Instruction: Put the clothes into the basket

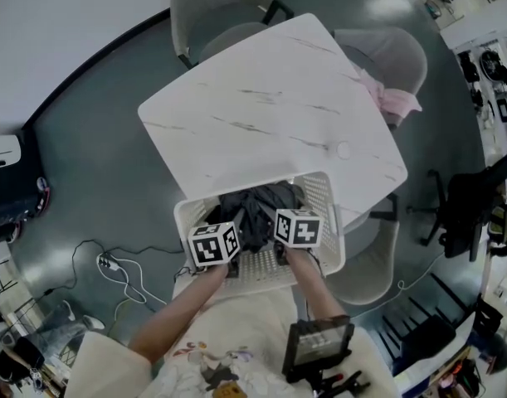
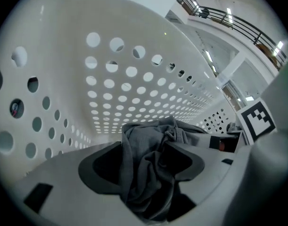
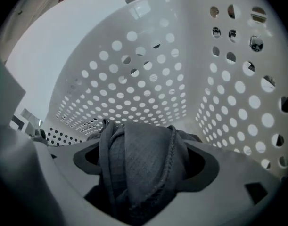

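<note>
A white perforated basket (image 1: 329, 196) stands at the near edge of the marble table, with dark grey clothes (image 1: 257, 207) heaped inside. Both grippers reach down into it side by side. My left gripper (image 1: 226, 265) stands open; a crumpled grey garment (image 2: 151, 166) rises between its jaws, with a dark gap on its left side. My right gripper (image 1: 288, 255) also stands wide, and a thick fold of grey cloth (image 3: 143, 168) fills the space between its jaws. The basket's holed walls (image 2: 134, 93) (image 3: 148, 84) close in around both.
The white marble table (image 1: 270, 106) lies beyond the basket. Grey chairs (image 1: 220, 7) stand round it, one with a pink cloth (image 1: 394, 98) on it. Cables (image 1: 124, 268) run across the floor at the left. A black device (image 1: 319, 347) hangs at the person's front.
</note>
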Action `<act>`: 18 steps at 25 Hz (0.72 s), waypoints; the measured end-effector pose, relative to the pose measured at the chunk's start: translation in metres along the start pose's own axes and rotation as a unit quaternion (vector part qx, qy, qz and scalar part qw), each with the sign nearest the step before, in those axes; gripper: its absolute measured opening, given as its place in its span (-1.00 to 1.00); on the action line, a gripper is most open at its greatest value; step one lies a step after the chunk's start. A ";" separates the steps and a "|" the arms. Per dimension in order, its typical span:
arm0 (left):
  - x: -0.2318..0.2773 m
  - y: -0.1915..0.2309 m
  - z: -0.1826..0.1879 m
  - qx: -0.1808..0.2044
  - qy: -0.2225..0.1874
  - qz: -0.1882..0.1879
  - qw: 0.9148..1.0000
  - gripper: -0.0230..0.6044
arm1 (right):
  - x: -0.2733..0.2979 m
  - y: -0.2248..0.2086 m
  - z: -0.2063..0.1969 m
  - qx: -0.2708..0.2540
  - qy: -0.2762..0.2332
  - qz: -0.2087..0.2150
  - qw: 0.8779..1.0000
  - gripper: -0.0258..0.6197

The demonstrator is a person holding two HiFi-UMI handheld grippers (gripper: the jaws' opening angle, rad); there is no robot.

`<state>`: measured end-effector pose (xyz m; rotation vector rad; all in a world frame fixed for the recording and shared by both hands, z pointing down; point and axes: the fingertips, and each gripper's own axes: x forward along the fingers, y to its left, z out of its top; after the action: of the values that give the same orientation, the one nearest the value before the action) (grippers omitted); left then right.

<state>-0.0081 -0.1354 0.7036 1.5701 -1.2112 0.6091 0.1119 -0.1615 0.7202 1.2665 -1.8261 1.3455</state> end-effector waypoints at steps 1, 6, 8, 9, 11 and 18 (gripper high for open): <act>-0.002 0.000 0.002 -0.002 -0.005 0.001 1.000 0.00 | 0.003 -0.002 0.000 0.002 0.002 0.000 1.000 0.42; -0.013 -0.003 0.006 -0.030 -0.021 -0.019 0.999 0.01 | 0.012 -0.008 0.001 0.004 0.021 -0.004 1.000 0.42; -0.016 -0.005 0.007 -0.029 -0.021 -0.017 0.999 0.01 | 0.016 -0.009 0.001 0.002 0.028 -0.006 1.000 0.42; -0.019 -0.007 0.007 -0.025 -0.021 -0.017 0.999 0.01 | 0.017 -0.010 0.001 0.000 0.033 -0.006 0.999 0.42; -0.023 -0.015 0.005 -0.019 -0.018 -0.026 0.999 0.01 | 0.019 -0.009 0.001 -0.003 0.042 -0.004 0.999 0.42; 0.007 -0.014 -0.021 -0.005 0.018 -0.014 1.000 0.00 | 0.017 -0.006 0.000 -0.001 0.042 0.013 0.999 0.42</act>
<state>0.0111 -0.1194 0.7110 1.5590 -1.1620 0.6084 0.1103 -0.1682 0.7371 1.1717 -1.7905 1.3896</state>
